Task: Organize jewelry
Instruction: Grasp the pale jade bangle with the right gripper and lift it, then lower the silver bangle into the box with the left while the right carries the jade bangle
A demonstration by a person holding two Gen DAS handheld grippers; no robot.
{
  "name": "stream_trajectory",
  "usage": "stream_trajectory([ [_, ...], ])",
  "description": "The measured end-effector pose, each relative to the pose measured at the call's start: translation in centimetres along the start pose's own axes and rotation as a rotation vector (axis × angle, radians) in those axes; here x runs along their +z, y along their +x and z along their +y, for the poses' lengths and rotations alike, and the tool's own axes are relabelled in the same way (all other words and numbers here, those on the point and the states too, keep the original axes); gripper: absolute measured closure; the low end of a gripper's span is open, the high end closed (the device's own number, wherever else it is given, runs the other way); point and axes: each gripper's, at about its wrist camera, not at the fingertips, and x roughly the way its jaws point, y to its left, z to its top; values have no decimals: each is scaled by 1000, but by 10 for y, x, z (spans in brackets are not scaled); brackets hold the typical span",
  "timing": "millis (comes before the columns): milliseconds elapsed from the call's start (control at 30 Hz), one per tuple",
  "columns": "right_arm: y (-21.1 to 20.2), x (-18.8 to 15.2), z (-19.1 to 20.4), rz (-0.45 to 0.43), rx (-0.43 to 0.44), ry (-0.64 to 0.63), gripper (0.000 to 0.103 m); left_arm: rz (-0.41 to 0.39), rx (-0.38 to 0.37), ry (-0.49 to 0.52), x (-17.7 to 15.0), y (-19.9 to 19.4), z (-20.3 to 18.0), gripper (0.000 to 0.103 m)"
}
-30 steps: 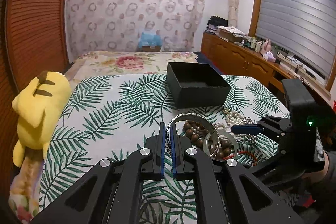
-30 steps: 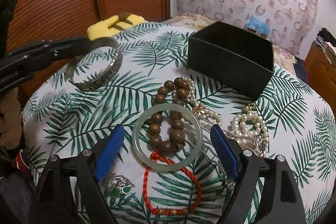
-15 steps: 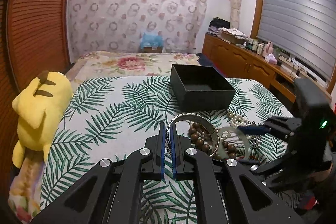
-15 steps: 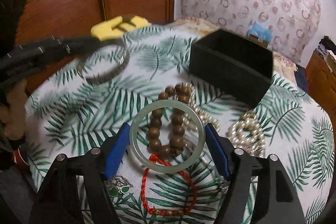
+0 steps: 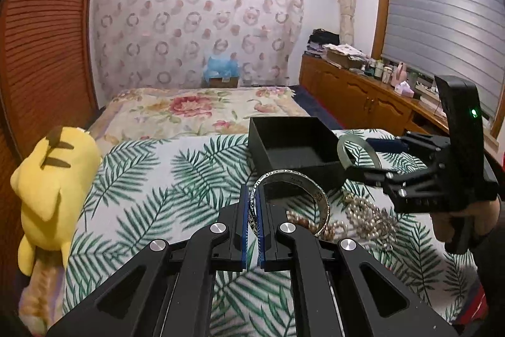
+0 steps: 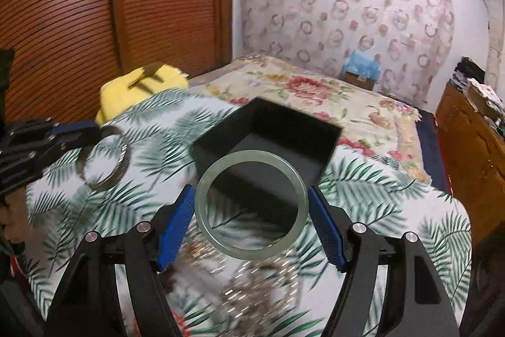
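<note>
My left gripper (image 5: 252, 220) is shut on a silver engraved bangle (image 5: 318, 195) and holds it above the leaf-print cloth, just short of the open black box (image 5: 293, 144). My right gripper (image 6: 251, 217) is shut on a pale green jade bangle (image 6: 202, 204), lifted in front of the black box (image 6: 328, 144). In the left wrist view the right gripper (image 5: 359, 153) carries the jade bangle (image 5: 342, 152) at the box's right wall. In the right wrist view the left gripper (image 6: 94, 131) and silver bangle (image 6: 121, 166) show at left. Pearls and beads (image 5: 363, 210) lie on the cloth.
A yellow plush toy (image 5: 53, 179) lies at the cloth's left edge. A floral bed cover (image 5: 195, 109) lies behind the box. A wooden cabinet (image 5: 356, 97) runs along the right wall. A wooden slatted door (image 6: 79, 15) stands at left.
My right gripper closed on the jade bangle, lifted it off the bead pile and carried it toward the black box. My left gripper moved forward with the silver bangle toward the box.
</note>
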Motion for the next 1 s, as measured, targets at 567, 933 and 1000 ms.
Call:
stream_trajectory([
  [567,2,17,-38,-33,-25,64,28,76,-47,23,51,97,-27,99],
  [933,12,19,-47,-26,-11,69,28,94,-68,8,63,123,-29,93],
  [1000,16,22,-45,-27,-6,65,28,86,-55,2,63,116,-23,93],
])
